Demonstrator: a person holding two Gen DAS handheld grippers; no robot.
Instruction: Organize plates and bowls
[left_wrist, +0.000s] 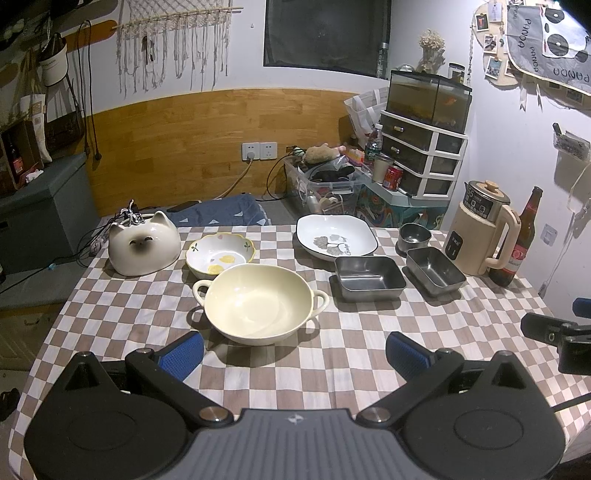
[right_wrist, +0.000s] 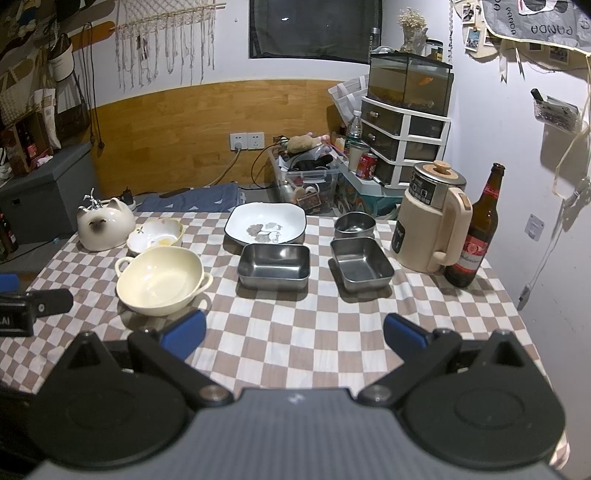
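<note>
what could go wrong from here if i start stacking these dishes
1. The tall brown glass beer bottle stands near the table's right edge beside the beige electric kettle; a swing of the open right gripper toward the square steel tray might topple it.
2. The cream two-handled ceramic bowl lies just ahead of the open left gripper; pinching its smooth rim could slip.
3. The checkered tablecloth may drag if dishes are slid.

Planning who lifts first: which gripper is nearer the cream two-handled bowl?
Left. The left gripper sits open just in front of the cream bowl; the right gripper, also open, is off to the bowl's right.
</note>
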